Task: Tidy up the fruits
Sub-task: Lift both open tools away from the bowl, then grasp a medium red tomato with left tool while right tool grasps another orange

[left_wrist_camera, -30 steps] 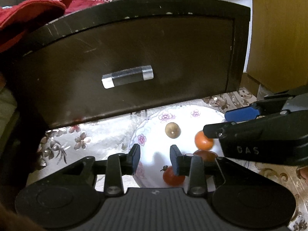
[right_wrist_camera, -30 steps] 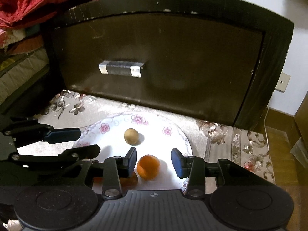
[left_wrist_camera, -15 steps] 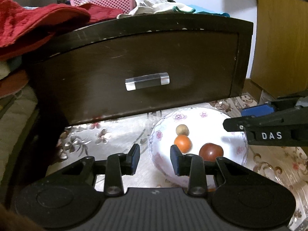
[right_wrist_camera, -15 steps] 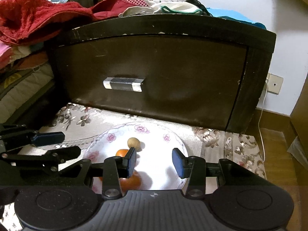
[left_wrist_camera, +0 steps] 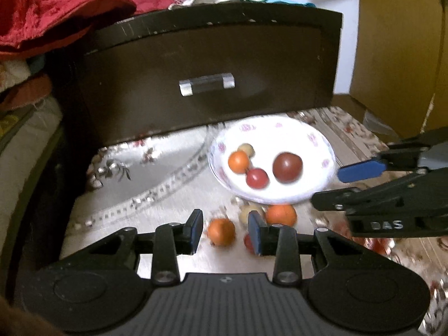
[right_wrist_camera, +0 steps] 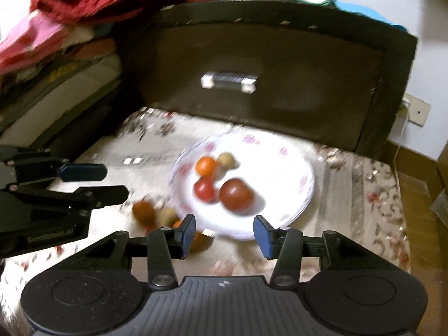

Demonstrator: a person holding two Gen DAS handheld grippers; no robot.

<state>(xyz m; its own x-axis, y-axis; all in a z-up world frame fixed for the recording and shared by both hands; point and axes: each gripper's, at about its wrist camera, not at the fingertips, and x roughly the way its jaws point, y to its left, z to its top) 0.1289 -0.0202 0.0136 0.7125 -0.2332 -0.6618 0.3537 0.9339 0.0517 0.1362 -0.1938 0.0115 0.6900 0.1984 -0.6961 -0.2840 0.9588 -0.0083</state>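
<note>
Lettering "DAS" | white, on the black side of my right gripper [left_wrist_camera: 361, 184], at right in my left wrist view | blurred pale wording on my left gripper [right_wrist_camera: 86, 182], near left in right wrist view: unreadable

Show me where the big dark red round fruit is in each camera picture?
Left wrist view: the big dark red round fruit lies on the right part of the white flowered plate.
Right wrist view: it lies at the plate's near middle.
Shared landmark: the silver drawer handle behind the plate.
</note>
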